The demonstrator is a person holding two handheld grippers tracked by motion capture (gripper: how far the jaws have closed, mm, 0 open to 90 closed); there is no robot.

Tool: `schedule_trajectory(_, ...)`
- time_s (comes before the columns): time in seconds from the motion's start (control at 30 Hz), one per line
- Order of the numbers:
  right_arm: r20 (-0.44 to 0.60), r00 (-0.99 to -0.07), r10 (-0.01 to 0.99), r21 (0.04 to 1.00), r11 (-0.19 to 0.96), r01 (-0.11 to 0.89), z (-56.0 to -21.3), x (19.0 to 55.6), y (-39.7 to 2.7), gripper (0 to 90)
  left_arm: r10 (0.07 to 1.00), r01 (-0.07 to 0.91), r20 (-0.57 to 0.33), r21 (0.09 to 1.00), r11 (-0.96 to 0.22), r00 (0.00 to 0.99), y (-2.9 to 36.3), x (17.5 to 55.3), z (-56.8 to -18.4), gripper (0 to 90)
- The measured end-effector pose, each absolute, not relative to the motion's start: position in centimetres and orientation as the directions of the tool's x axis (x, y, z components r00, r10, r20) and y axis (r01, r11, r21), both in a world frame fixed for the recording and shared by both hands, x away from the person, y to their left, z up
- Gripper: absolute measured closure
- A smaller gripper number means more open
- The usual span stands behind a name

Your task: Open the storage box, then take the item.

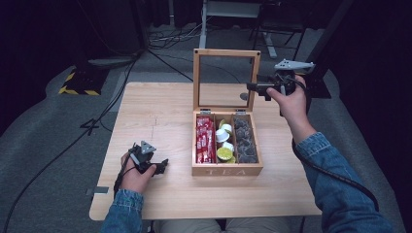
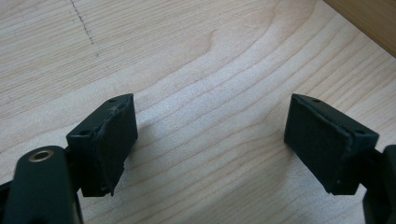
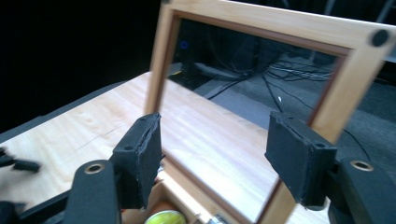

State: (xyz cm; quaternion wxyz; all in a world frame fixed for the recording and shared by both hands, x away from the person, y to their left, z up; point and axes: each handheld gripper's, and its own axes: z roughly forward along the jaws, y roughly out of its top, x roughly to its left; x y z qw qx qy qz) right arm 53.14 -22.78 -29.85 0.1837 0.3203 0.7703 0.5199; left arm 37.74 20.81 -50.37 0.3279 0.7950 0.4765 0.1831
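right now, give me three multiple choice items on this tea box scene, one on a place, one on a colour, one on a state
1. Where does the left gripper sit?
A. on the table, left of the tea box
B. inside the box
C. on the lid

2. What colour are the sachets in the box's left compartment?
A. blue
B. red
C. white

3. How does the lid stand?
A. shut flat
B. lying off on the table
C. raised upright on its hinges

Answers:
1 A, the high view shows it low on the bare wood beside the box.
2 B, red packets fill that compartment.
3 C, the glazed frame stands up behind the compartments, with the right gripper at its right edge.
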Motion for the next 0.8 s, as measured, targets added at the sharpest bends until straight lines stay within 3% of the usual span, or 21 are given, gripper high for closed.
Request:
schedule_trajectory(0.37,0.065,-0.798,0.600,0.911,0.290,0.292,-29.9,49.7,-20.6,38.7,0.878,0.639,-0.023,0.695,-0.330,0.479,20.7,37.9,-50.4,17.5)
schedule_trajectory(0.63,0.047,-0.832,0.553,0.896,0.345,0.280,-30.6,47.8,-18.4,28.6,0.878,0.637,-0.019,0.695,-0.332,0.479,20.7,37.8,-50.4,17.7)
schedule_trajectory(0.8,0.017,-0.852,0.523,0.890,0.380,0.251,-31.3,47.0,-16.9,27.7,0.879,0.638,-0.020,0.696,-0.331,0.477,20.7,37.8,-50.4,17.7)
